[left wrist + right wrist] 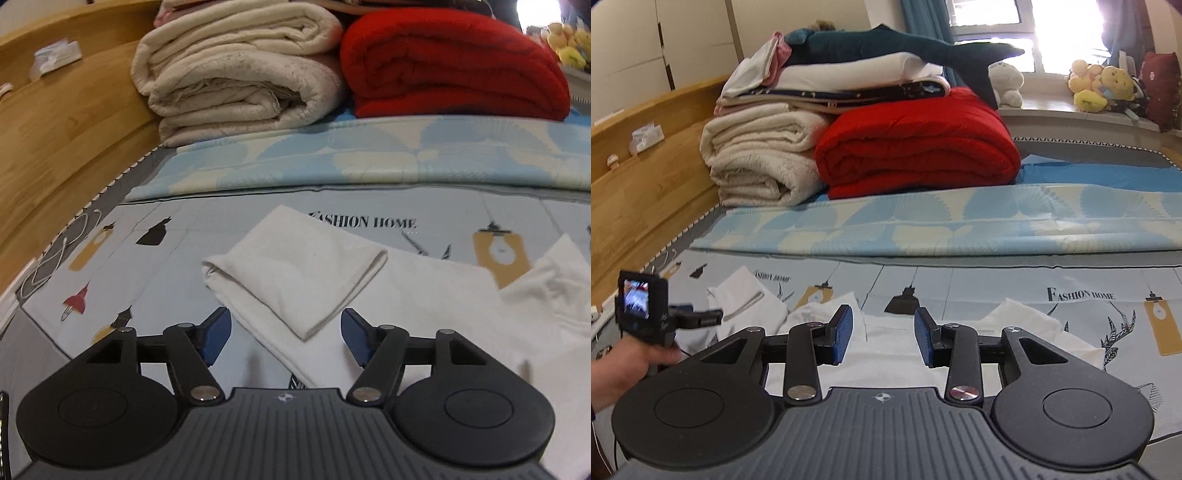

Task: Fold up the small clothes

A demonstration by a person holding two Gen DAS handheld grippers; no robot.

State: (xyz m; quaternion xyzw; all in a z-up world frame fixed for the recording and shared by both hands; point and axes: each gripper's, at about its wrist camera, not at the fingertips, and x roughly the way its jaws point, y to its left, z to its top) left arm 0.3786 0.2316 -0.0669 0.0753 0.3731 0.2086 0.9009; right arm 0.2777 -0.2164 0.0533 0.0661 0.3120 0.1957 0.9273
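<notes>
A small white garment [424, 295] lies flat on the printed bed sheet [166, 258]. One sleeve [295, 273] is folded over onto it. My left gripper [286, 336] hovers low over the sleeve's near corner. Its blue pads [218, 332] stand wide apart on either side of that corner and do not press it, so it is open. In the right wrist view the same garment [897, 354] spreads under my right gripper [884, 334], which is open with nothing pinched. The left gripper [701, 317] shows there too, held by a hand [620, 369].
A rolled cream blanket [236, 81] and a folded red blanket [454, 62] are stacked at the head of the bed behind a blue patterned mat [369, 162]. A wooden headboard [55, 129] runs along the left. A white cable [55, 254] lies by the left edge. Plush toys [1104, 86] sit on the windowsill.
</notes>
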